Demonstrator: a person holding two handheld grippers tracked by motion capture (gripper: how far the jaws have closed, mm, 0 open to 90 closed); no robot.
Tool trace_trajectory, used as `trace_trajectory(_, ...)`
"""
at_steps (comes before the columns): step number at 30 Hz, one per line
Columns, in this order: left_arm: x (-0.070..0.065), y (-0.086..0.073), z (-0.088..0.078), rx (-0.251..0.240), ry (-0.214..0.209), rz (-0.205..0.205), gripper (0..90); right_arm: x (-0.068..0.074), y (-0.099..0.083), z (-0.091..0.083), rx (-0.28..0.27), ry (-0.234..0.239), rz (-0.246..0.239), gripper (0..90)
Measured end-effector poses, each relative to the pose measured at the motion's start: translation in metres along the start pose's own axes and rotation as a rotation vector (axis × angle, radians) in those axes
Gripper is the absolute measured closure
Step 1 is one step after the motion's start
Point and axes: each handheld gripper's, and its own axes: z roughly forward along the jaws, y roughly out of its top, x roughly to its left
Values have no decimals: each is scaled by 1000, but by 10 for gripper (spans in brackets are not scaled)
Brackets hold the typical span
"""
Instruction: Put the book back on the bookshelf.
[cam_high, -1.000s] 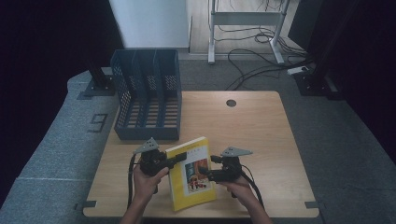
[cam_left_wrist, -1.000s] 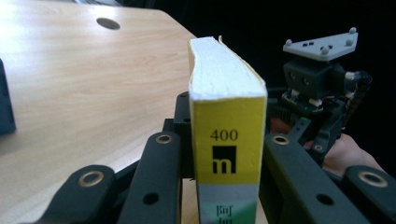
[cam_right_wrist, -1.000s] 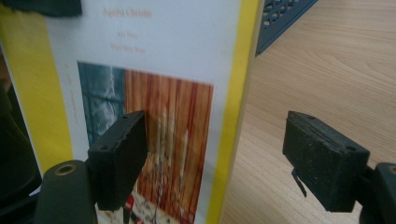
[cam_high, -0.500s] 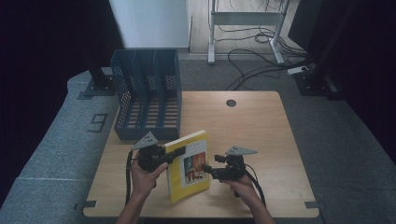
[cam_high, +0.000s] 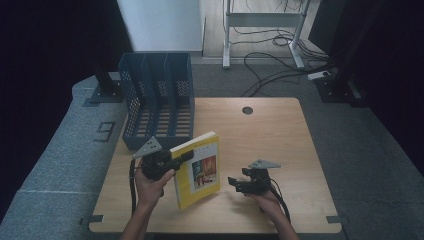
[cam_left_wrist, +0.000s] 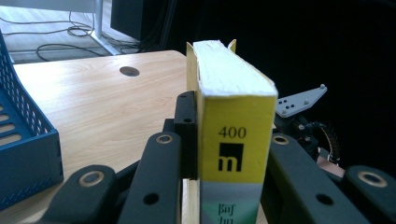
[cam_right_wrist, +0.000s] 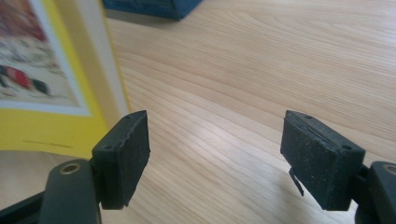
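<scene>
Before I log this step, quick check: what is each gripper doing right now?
Left gripper: shut on the yellow book, gripping its spine.
Right gripper: open, holding nothing, just right of the book above the wooden table.

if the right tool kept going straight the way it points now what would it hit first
Most likely the yellow book held upright by the left tool. The right tool points toward it with open jaws over bare table; in its own view the book sits left of centre, so it might only graze it.
</scene>
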Motion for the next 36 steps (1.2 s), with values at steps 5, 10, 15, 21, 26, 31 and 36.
trace_trajectory(5, 0, 3, -1, 5, 3, -1, 755, -3, -4, 2, 24, -52, -8, 237)
trace_trajectory(10, -2, 8, -4, -4, 4, 9, 755, -7, -8, 6, 54, -106, -7, 242)
trace_trajectory(15, -1, 14, -8, -11, 5, 13, 755, -9, -9, 8, 63, -133, -1, 242)
trace_trajectory(21, 0, 19, -11, -13, 10, 16, 755, -8, -12, 12, 85, -168, -40, 242)
trace_trajectory(26, 0, 22, -12, -23, 10, 17, 755, -6, -14, 14, 82, -191, -69, 244)
trace_trajectory(31, -1, 25, -14, -29, 13, 22, 755, -6, -15, 15, 73, -207, -96, 245)
trace_trajectory(36, 0, 30, -15, -47, 15, 21, 755, -6, -16, 15, 75, -209, -108, 248)
